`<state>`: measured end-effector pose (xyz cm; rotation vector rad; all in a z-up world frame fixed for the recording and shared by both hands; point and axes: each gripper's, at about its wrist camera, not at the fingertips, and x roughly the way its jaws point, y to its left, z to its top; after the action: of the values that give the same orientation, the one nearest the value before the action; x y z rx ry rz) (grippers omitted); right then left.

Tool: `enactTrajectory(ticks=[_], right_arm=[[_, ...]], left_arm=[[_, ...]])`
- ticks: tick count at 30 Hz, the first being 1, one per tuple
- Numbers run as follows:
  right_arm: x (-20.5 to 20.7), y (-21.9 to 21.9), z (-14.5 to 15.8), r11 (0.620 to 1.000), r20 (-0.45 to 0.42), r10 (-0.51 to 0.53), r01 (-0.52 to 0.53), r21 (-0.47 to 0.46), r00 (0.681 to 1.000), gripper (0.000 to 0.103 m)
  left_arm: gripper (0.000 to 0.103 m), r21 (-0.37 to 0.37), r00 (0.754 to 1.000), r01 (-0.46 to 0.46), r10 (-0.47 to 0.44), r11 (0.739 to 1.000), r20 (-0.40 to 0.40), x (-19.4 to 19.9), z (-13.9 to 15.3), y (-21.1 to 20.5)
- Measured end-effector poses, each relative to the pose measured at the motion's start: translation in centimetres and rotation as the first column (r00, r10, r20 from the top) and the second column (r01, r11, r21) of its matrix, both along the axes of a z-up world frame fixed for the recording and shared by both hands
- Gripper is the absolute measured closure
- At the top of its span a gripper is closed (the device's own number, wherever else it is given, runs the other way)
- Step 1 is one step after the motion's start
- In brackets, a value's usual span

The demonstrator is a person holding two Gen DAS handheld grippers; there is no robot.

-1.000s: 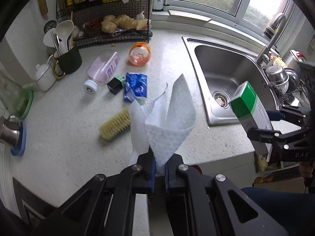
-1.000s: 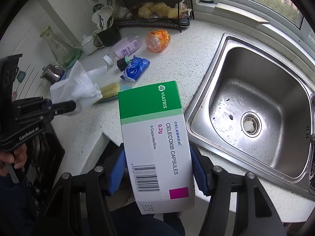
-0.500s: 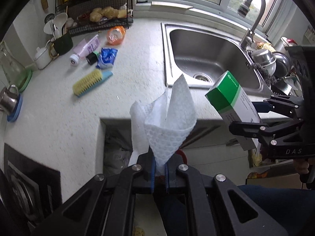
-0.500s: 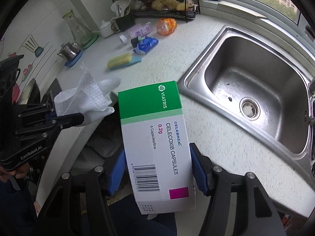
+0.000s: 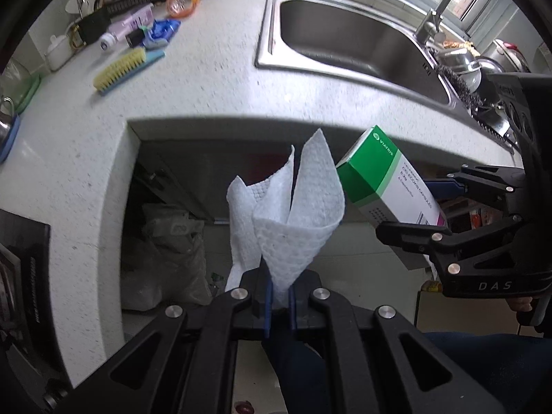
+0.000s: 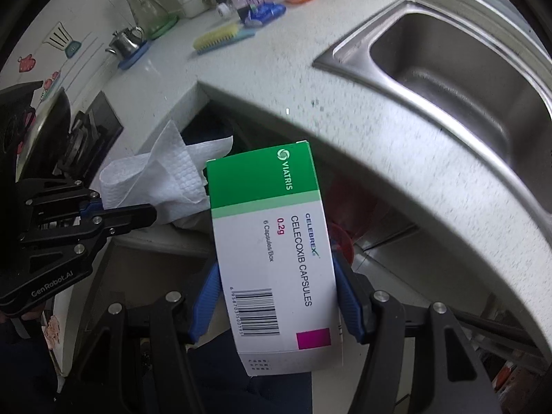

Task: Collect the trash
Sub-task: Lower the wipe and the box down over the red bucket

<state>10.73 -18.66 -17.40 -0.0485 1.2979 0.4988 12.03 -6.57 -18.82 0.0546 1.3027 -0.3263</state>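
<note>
**A:** What's around you up on the counter (image 5: 214, 69)?

**B:** A yellow scrub brush (image 5: 124, 66) lies on it, and behind that you've got a blue packet (image 5: 162, 31), a pink bottle (image 5: 129, 26) on its side and an orange container (image 5: 183, 0). The steel sink (image 5: 345, 34) sits to the right, its basin bare as far as you can see. None of these is near your tongs; both are out in front of the counter's edge, over the dark recess below it.

**A:** Anything in that recess?

**B:** A greyish, crumpled bag (image 5: 165, 255) sits down to your left. What's in it, you can't make out. Something red (image 6: 339, 238) shows behind the box, mostly hidden.

**A:** And what are you carrying?

**B:** Your left gripper (image 5: 277, 305) is clamped tight on the pinched bottom of a white paper towel (image 5: 293, 220), which fans out past the fingertips. Your right gripper (image 6: 277, 305) has its blue pads pressed on the two long sides of the green-and-white medicine box (image 6: 272, 241), green end pointing away from you. The towel and the box hang just beside each other; from the right wrist the box's corner overlaps the towel, so you can't tell if they touch.
</note>
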Motion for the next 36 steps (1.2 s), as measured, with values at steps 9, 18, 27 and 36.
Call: enactTrajectory(ticks=[9, 18, 27, 36], right_arm=[[0.0, 1.6, -10.0, 1.0, -0.116, 0.005, -0.007, -0.017, 0.993, 0.044], [1.9, 1.9, -19.8, 0.998, -0.132, -0.063, 0.06, -0.027, 0.989, 0.044], [3.9, 3.0, -30.0, 0.995, -0.166, -0.075, 0.063, -0.077, 0.983, 0.044], [5.9, 2.2, -37.9, 0.982, -0.257, -0.155, 0.119, -0.149, 0.954, 0.044]], left_arm=[[0.097, 0.011, 0.992, 0.012, -0.011, 1.0, -0.122, 0.5, -11.0, -0.4], [0.097, -0.023, 0.978, 0.015, -0.019, 1.0, -0.21, 1.3, -22.8, -0.6], [0.097, -0.054, 0.959, 0.039, -0.053, 0.998, -0.277, 2.8, -34.6, -1.8], [0.097, -0.056, 0.94, 0.054, -0.069, 0.997, -0.334, 4.4, -41.6, -3.2]])
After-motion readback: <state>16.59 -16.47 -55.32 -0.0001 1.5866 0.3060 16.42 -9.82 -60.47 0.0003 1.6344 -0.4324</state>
